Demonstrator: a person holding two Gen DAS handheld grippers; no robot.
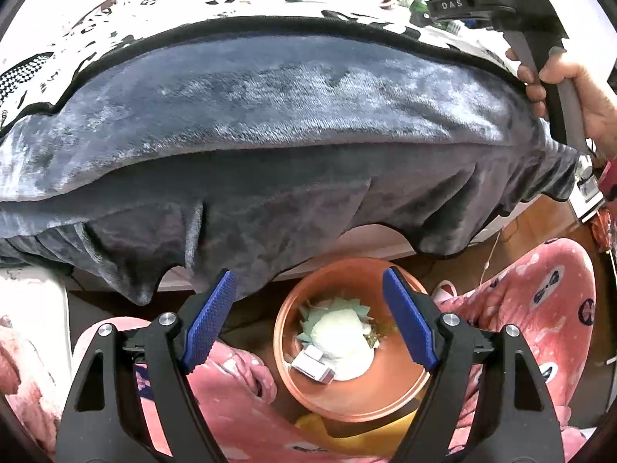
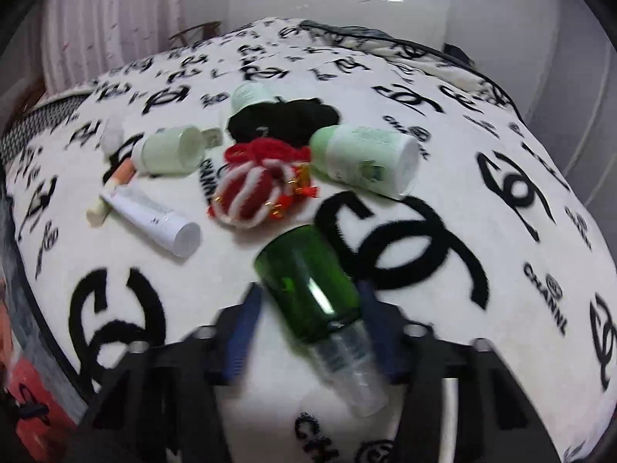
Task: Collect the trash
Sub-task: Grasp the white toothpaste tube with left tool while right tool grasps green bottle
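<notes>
Your right gripper [image 2: 308,320] clamps one green bottle [image 2: 308,285] above the bed's logo blanket [image 2: 482,200]. Three pale green bottles [image 2: 366,158], one white tube [image 2: 154,216] and a red knitted pouch [image 2: 250,193] lie beyond. Your left gripper [image 1: 308,320] hangs open and empty over one copper bin [image 1: 370,397] holding wrappers, the grey blanket edge [image 1: 270,115] overhanging.

Open left gripper [image 1: 308,320], orange bin [image 1: 353,393], grey blanket [image 1: 270,115]

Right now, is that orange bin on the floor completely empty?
No, the orange bin already holds a white crumpled wad and a small silvery box.
</notes>
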